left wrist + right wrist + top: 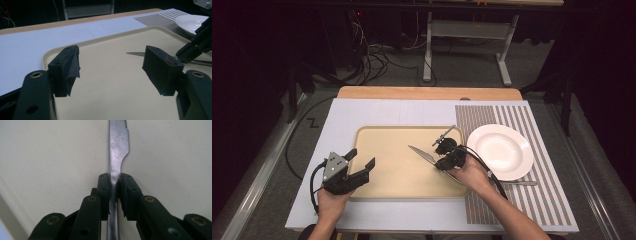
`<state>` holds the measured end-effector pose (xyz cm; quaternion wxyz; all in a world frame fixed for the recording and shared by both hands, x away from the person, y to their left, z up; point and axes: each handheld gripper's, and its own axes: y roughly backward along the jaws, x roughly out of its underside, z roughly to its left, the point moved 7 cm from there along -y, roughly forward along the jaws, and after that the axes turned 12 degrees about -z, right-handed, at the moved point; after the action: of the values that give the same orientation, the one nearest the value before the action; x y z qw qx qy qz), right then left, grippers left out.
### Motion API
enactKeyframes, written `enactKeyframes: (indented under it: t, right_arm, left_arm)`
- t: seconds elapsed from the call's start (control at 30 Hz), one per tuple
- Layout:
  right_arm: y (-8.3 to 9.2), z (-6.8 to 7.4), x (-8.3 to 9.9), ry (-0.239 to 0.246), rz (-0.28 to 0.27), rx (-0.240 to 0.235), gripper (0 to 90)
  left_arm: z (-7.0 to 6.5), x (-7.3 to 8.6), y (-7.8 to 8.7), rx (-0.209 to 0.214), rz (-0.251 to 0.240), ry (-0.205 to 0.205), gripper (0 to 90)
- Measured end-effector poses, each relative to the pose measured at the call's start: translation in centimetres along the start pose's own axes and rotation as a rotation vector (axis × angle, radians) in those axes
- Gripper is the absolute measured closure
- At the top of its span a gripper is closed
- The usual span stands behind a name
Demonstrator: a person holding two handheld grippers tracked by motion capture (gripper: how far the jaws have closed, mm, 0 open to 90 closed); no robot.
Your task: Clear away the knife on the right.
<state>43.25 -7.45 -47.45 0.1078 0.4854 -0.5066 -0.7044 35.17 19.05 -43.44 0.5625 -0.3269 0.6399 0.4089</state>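
Over tray (387, 175), knife (424, 154) blade points far-left

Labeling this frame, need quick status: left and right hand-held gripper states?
Left hand-held gripper: open, nothing between its jaws, over the tray.
Right hand-held gripper: closed on the knife, gripping it at the neck.

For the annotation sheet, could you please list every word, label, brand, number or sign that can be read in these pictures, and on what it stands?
None: no readable text in these pictures.
Knife: scratched bare metal, no brand stamp legible.
Tray, plate, striped mat: plain, no lettering.
Left claw: a small red mark on one finger, not a letter or number.
Right claw: unmarked black.
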Motion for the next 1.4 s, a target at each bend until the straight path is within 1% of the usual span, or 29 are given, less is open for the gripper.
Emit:
enactKeyframes:
  t: [0.1,0.17,0.23,0.33,0.4,0.5,0.57,0.67,0.9,1.0,1.03,1.1,1.17,1.23,1.27,1.3,1.33,1.37,1.4]
  right_arm:
    - [0.0,-0.1,0.0,0.008,-0.010,0.007,78.7]
    - [0.0,-0.1,0.1,0.003,-0.013,0.018,77.4]
    - [0.0,-0.2,0.1,0.016,-0.018,0.026,75.9]
    - [0.0,-0.4,0.1,0.040,-0.020,0.055,75.3]
    - [0.0,-0.5,0.1,0.029,-0.028,0.056,74.6]
    - [0.0,-0.6,0.2,0.035,-0.034,0.064,71.2]
    - [0.0,-0.7,0.3,0.026,-0.043,0.062,70.9]
    - [0.0,-0.8,0.3,0.037,-0.059,0.061,71.5]
    - [0.1,-1.1,0.4,0.025,-0.062,0.068,71.7]
    - [0.2,-1.5,0.5,0.019,-0.067,0.073,71.6]
    - [0.2,-1.5,0.6,0.005,-0.065,0.077,71.5]
    - [0.3,-1.8,0.6,0.001,-0.065,0.084,70.7]
    - [0.3,-2.1,0.7,0.013,-0.068,0.082,70.7]
    - [0.4,-2.2,0.7,0.003,-0.064,0.085,70.7]
    - [0.4,-2.3,0.7,0.009,-0.067,0.085,70.8]
    - [0.4,-2.3,0.8,-0.006,-0.063,0.086,70.8]
    - [0.5,-2.3,0.8,-0.008,-0.063,0.089,70.8]
    - [0.5,-2.4,0.9,-0.009,-0.064,0.092,70.8]
    - [0.5,-2.5,0.9,0.000,-0.067,0.089,70.7]
  left_arm:
    - [0.0,0.0,0.0,-0.001,0.000,0.000,30.5]
    - [0.0,0.0,0.0,-0.001,0.000,0.000,30.4]
    - [0.0,0.0,0.0,0.000,-0.001,0.001,30.4]
    - [0.0,0.0,0.0,0.001,-0.001,0.001,30.4]
    - [0.0,0.0,0.0,0.001,-0.001,0.001,30.5]
    - [0.0,0.0,0.0,0.000,-0.001,0.002,30.5]
    - [0.0,0.0,0.0,-0.001,-0.001,0.001,30.5]
    - [0.0,0.0,0.1,-0.005,0.000,0.006,30.4]
    - [0.0,-0.1,0.1,-0.007,-0.005,0.002,30.6]
    - [0.1,-0.1,0.1,-0.008,-0.005,0.003,30.6]
    - [0.1,-0.1,0.1,-0.008,-0.004,0.004,30.6]
    - [0.1,0.0,0.1,-0.009,-0.003,0.003,30.6]
    - [0.1,0.0,0.1,-0.009,-0.002,0.003,30.6]
    - [0.1,0.0,0.1,-0.009,-0.002,0.003,30.6]
    - [0.1,0.0,0.1,-0.009,-0.002,0.003,30.6]
    - [0.1,0.0,0.1,-0.010,-0.003,0.003,30.6]
    - [0.1,0.0,0.1,-0.011,-0.003,0.004,30.6]
    - [0.1,-0.1,0.1,-0.012,-0.005,0.004,30.6]
    - [0.1,-0.1,0.1,-0.013,-0.006,0.005,30.6]
